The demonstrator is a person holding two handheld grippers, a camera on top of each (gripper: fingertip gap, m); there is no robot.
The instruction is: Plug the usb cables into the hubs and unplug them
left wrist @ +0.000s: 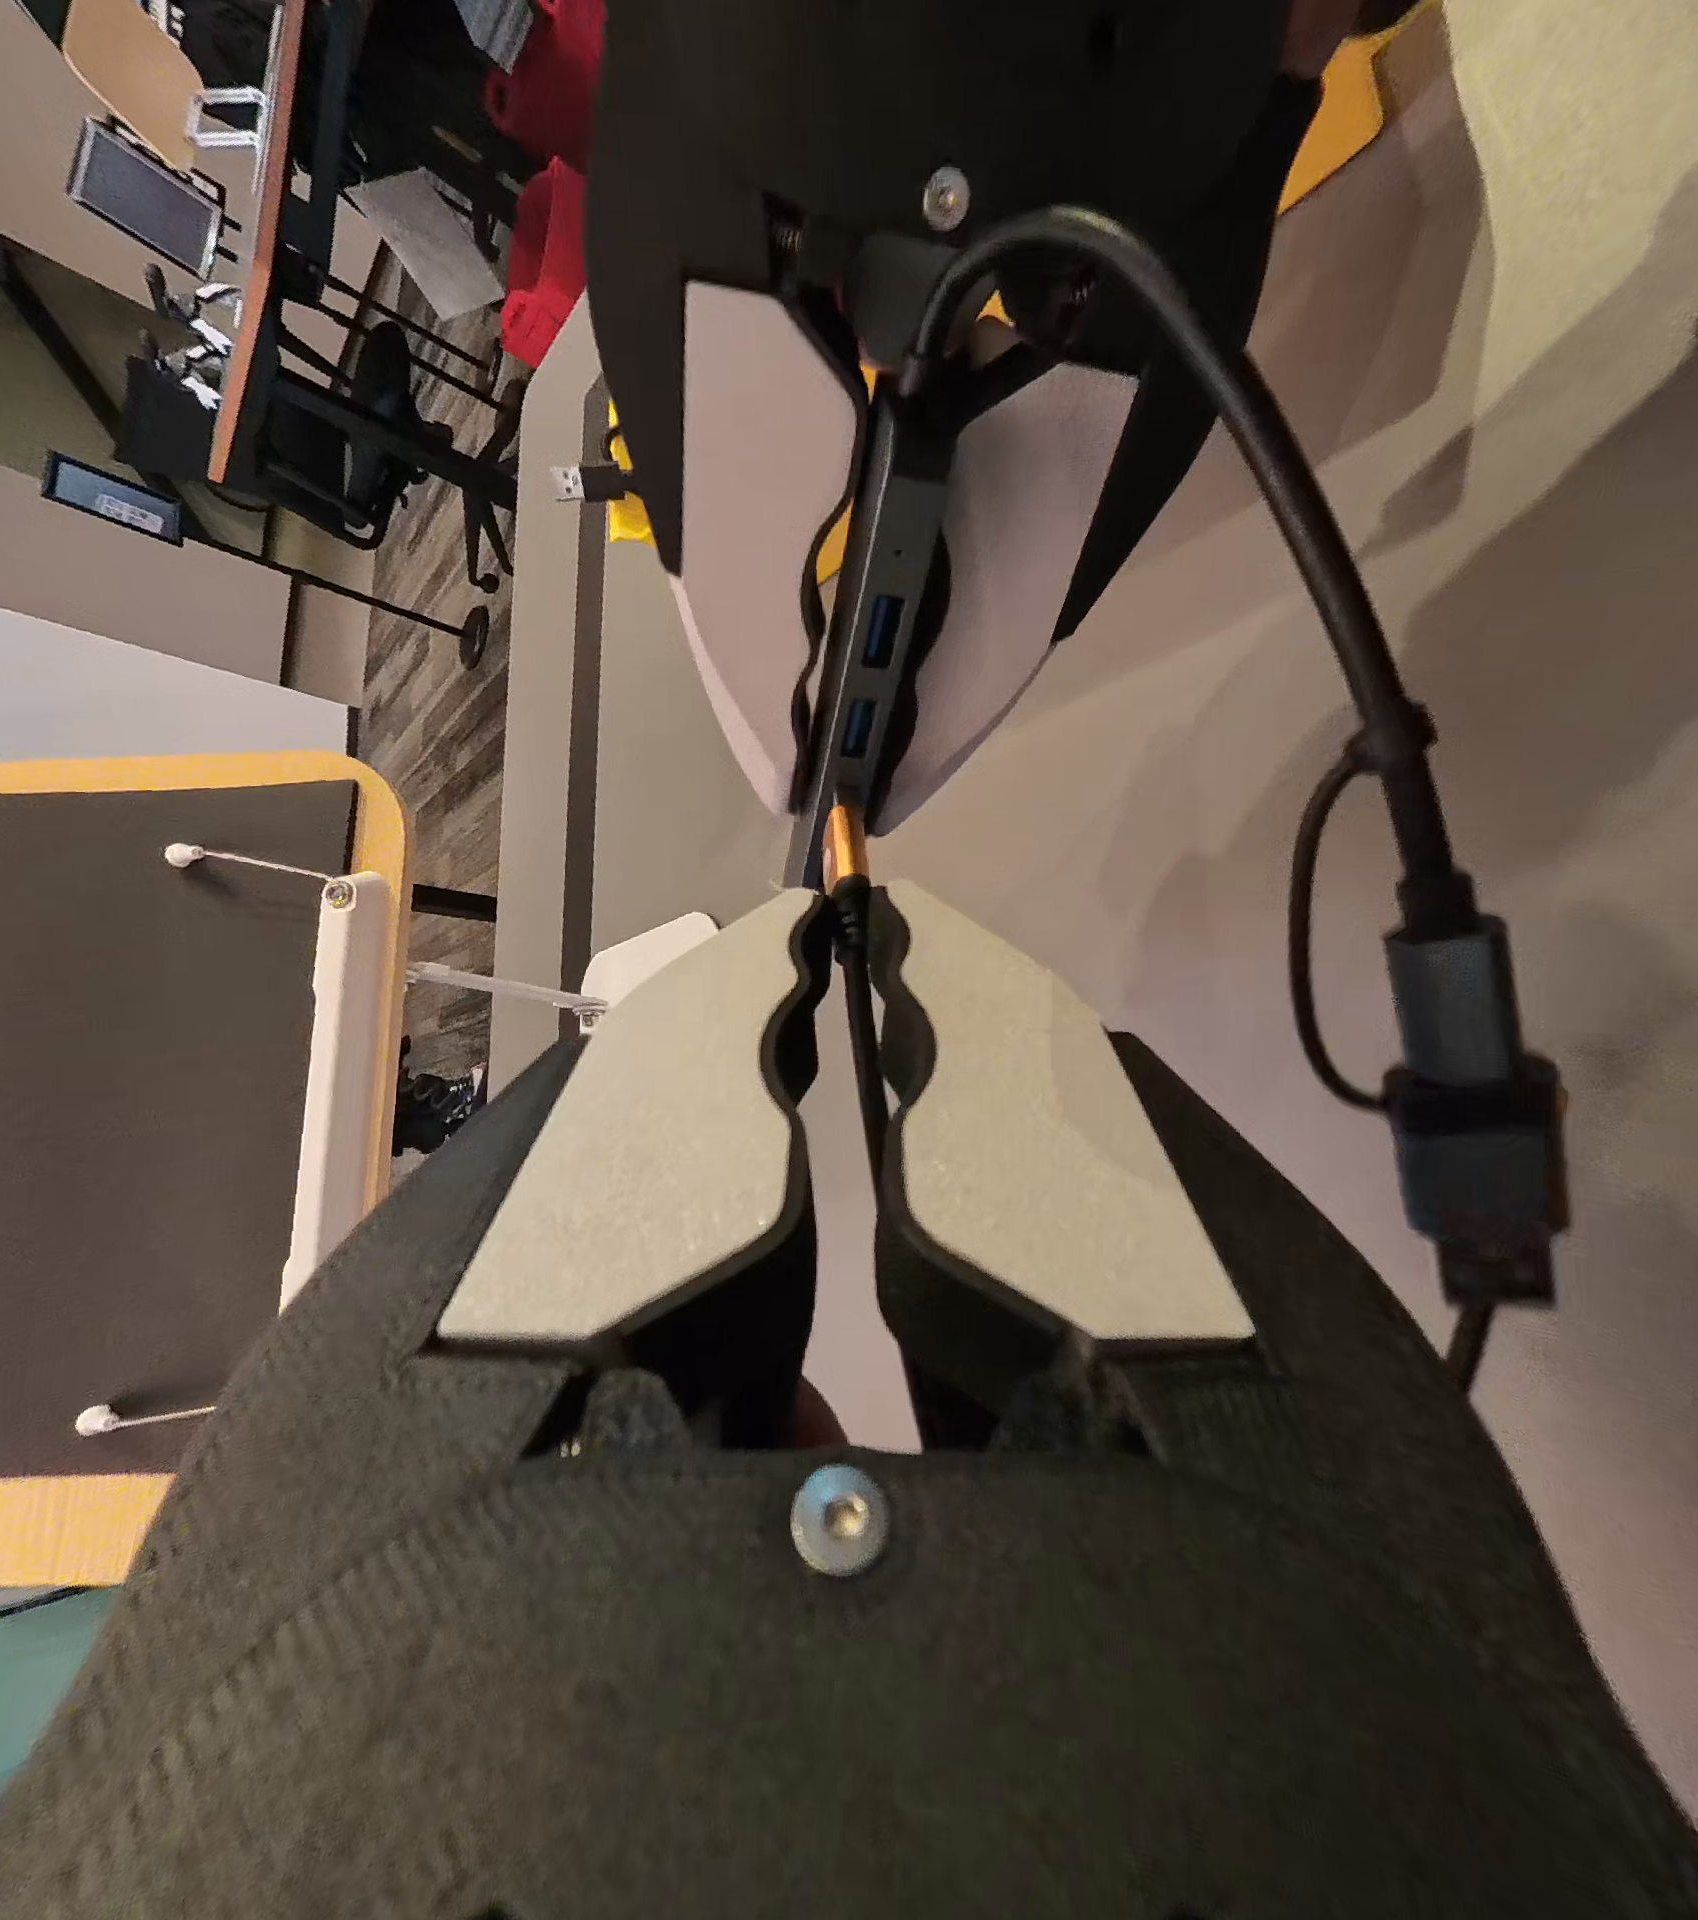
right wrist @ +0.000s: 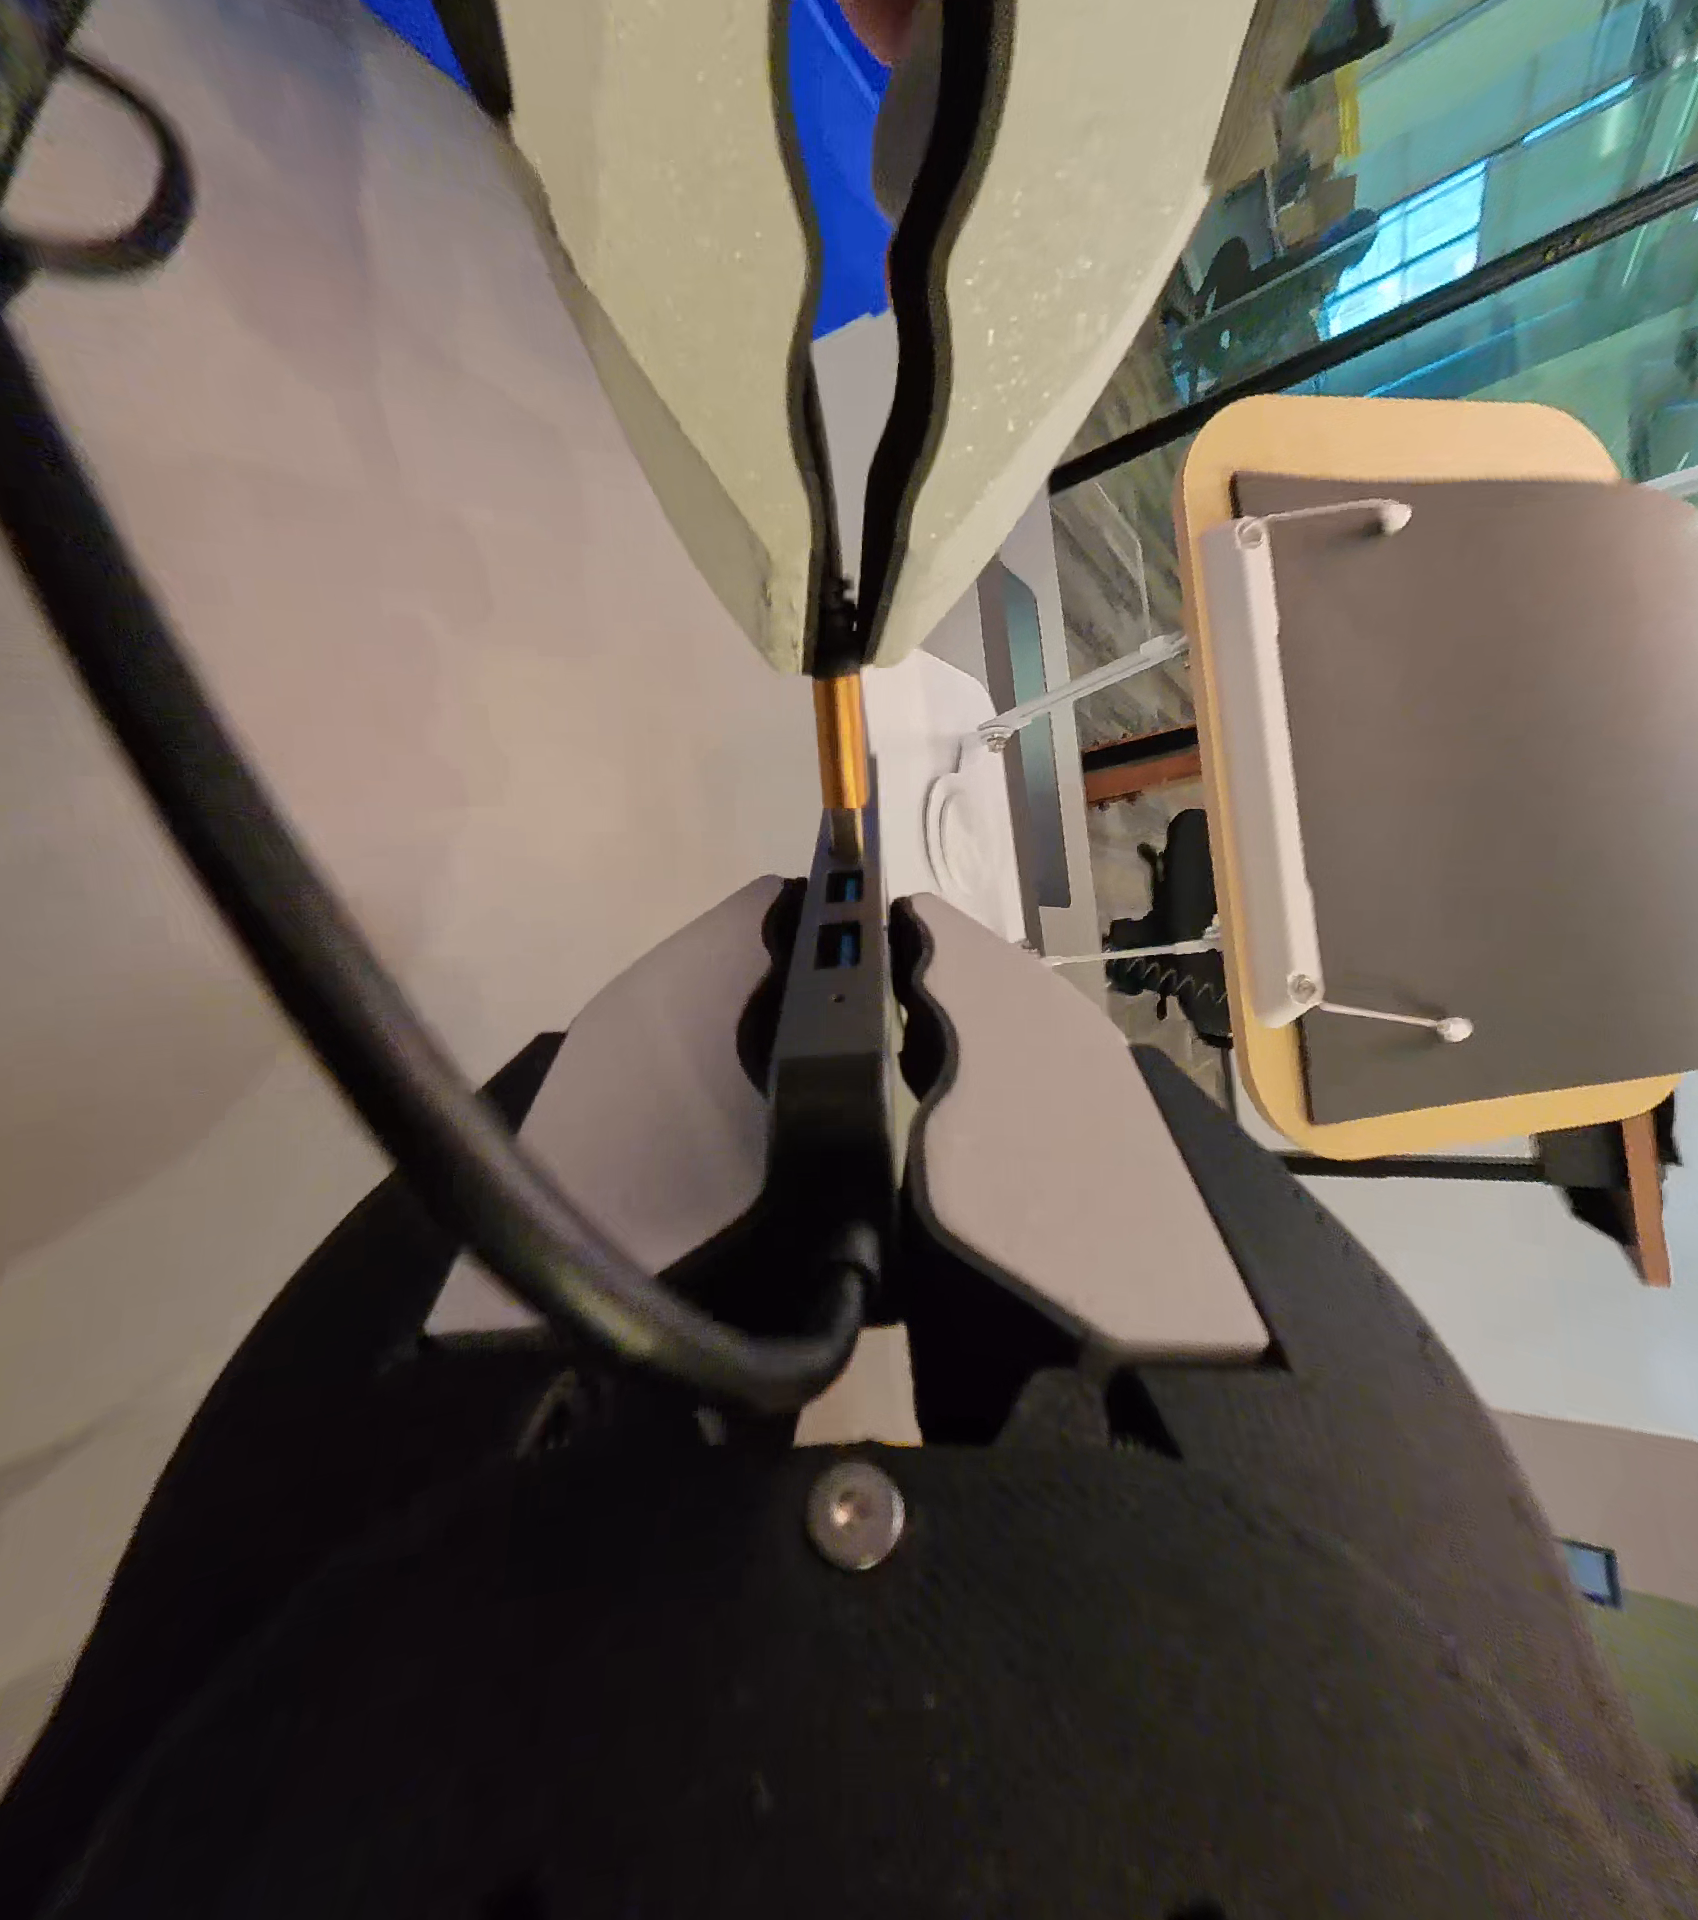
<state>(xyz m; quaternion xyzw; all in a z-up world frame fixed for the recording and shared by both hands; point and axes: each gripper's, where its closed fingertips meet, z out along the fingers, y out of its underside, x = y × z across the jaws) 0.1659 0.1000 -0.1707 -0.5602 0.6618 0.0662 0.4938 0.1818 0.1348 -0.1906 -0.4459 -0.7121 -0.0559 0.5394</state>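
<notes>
My left gripper [left wrist: 845,904] is shut on the thin black cable just behind an orange USB plug [left wrist: 843,847]. My right gripper [right wrist: 834,904] is shut on a dark USB hub [right wrist: 829,1029] with two blue ports showing. The two grippers face each other tip to tip above a pale table [left wrist: 1188,831]. In the right wrist view the orange plug [right wrist: 840,748] has its short silver tip at the hub's end port, with a little metal showing. The hub [left wrist: 876,644] and right gripper [left wrist: 834,821] fill the top of the left wrist view; the left gripper [right wrist: 840,649] fills the top of the right wrist view.
The hub's thick black cable [left wrist: 1292,499] arcs right to a grey connector [left wrist: 1468,1122] hanging in the air. A wooden board with a dark mat and white bracket [right wrist: 1499,790] stands nearby. A loose USB plug [left wrist: 570,483] lies by the table edge. Office desks and chairs are behind. About 5 cm separates my left fingertips from my right.
</notes>
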